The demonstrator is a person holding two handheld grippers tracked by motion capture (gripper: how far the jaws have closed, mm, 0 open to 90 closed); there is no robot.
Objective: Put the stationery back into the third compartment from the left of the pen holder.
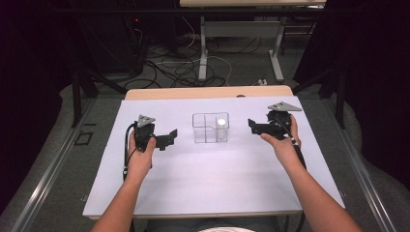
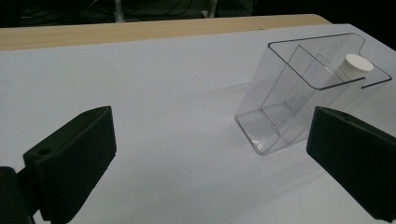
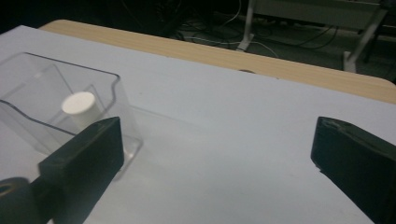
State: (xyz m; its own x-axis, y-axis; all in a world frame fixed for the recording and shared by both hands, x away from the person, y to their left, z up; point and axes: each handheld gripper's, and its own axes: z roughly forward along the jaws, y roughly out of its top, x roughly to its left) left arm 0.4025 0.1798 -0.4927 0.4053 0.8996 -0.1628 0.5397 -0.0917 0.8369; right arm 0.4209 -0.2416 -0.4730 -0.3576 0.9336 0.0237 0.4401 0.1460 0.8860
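A clear plastic box with inner dividers stands in the middle of the white mat. A white cylinder stands upright in its right rear compartment. My left gripper is held left of the box, jaws pointing at it, open and apart from it. My right gripper is held right of the box, open with nothing between its jaws. In the left gripper view, the box and cylinder lie ahead to the right of the open gripper. In the right gripper view, the box and cylinder sit beyond the left jaw of the open gripper.
The white mat covers a wooden table whose far edge shows behind the box. Beyond it on the floor are desk legs and loose cables. Dark frames stand at both sides.
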